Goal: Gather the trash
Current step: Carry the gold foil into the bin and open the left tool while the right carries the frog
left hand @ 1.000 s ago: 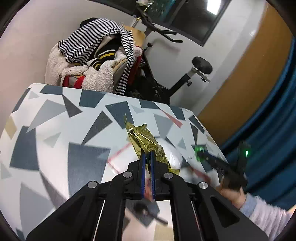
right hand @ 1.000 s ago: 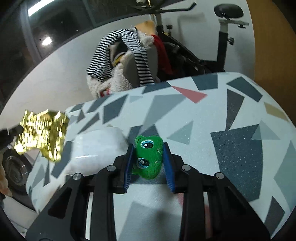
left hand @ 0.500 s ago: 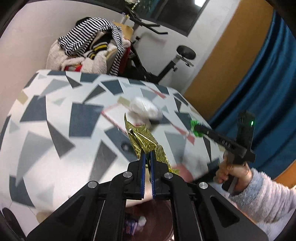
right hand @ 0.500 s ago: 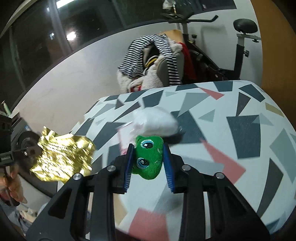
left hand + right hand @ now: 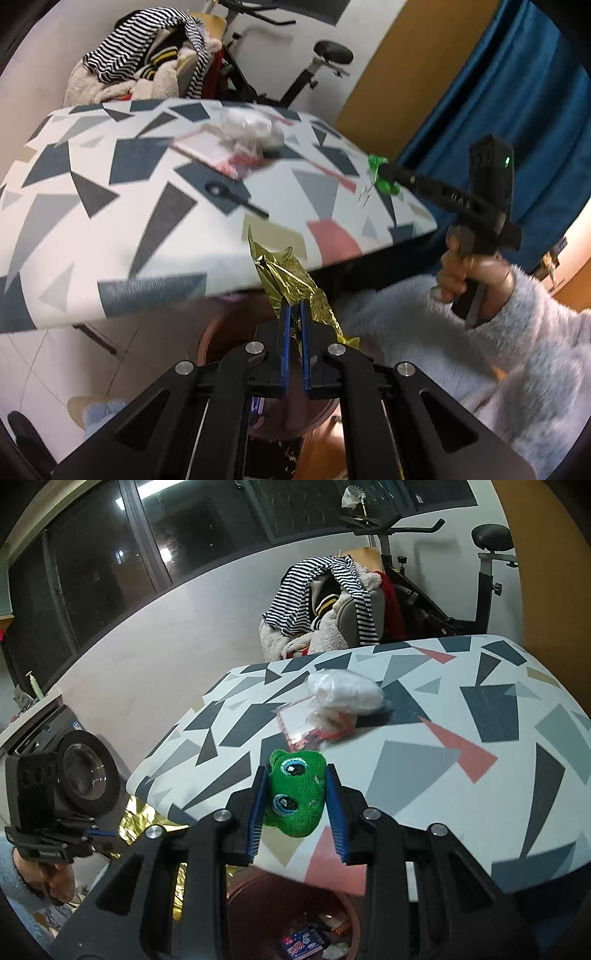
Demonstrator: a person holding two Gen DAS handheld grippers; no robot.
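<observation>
My left gripper (image 5: 294, 314) is shut on a crumpled gold foil wrapper (image 5: 286, 277) and holds it off the table's near edge, above a brown bin (image 5: 221, 339). The foil also shows in the right wrist view (image 5: 138, 823). My right gripper (image 5: 297, 786) is shut on a green plush toy with blue eyes (image 5: 295, 790), held over the table's front edge above the same bin (image 5: 291, 915), which holds some wrappers. The toy also shows in the left wrist view (image 5: 380, 177). A white crumpled plastic bag (image 5: 343, 692) and a pink-edged packet (image 5: 303, 723) lie on the table (image 5: 480, 775).
A chair piled with striped and fleece clothes (image 5: 325, 602) and an exercise bike (image 5: 480, 572) stand behind the table. A blue curtain (image 5: 498, 110) hangs at the right. A washing machine (image 5: 85, 768) stands at the left. A small dark tool (image 5: 236, 199) lies on the table.
Both grippers have pulled back from the table top to its near edge and lowered, each keeping its load. The bin has come into view below them.
</observation>
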